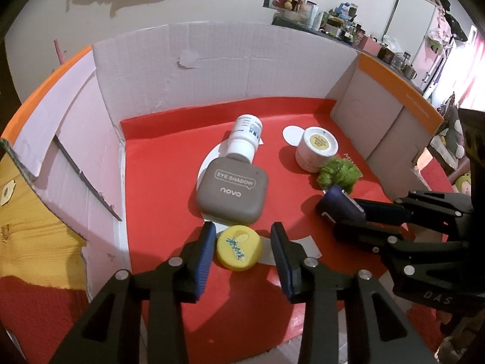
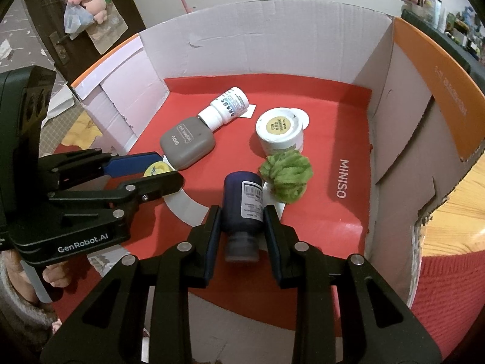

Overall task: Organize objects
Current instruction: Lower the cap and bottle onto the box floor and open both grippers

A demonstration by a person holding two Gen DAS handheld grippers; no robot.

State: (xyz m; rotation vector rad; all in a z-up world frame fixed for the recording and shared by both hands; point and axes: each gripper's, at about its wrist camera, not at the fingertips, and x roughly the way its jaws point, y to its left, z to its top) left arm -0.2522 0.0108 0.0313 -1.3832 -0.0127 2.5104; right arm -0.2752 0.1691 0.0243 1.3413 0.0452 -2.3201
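Note:
Inside a cardboard box with a red floor (image 1: 151, 157), a small yellow round tin (image 1: 239, 248) lies between the fingers of my left gripper (image 1: 242, 230). There is a gap on the tin's right side, so the jaws stand open around it. My right gripper (image 2: 241, 212) is shut on a dark purple bottle (image 2: 242, 200), which lies on its side with its cap toward the camera. Past the tin lie a grey eye-shadow case (image 1: 232, 189) and a white bottle (image 1: 245, 135) on its side. A white jar with a yellow lid (image 2: 280, 132) and a green fluffy scrunchie (image 2: 286, 176) sit just beyond the purple bottle.
White cardboard walls (image 1: 212, 60) with orange edges enclose the red floor on the left, back and right. Wooden tabletop (image 1: 30, 212) shows outside the left wall. A hand (image 2: 54, 276) holds the left gripper's handle. A cluttered shelf (image 1: 333, 21) stands far behind.

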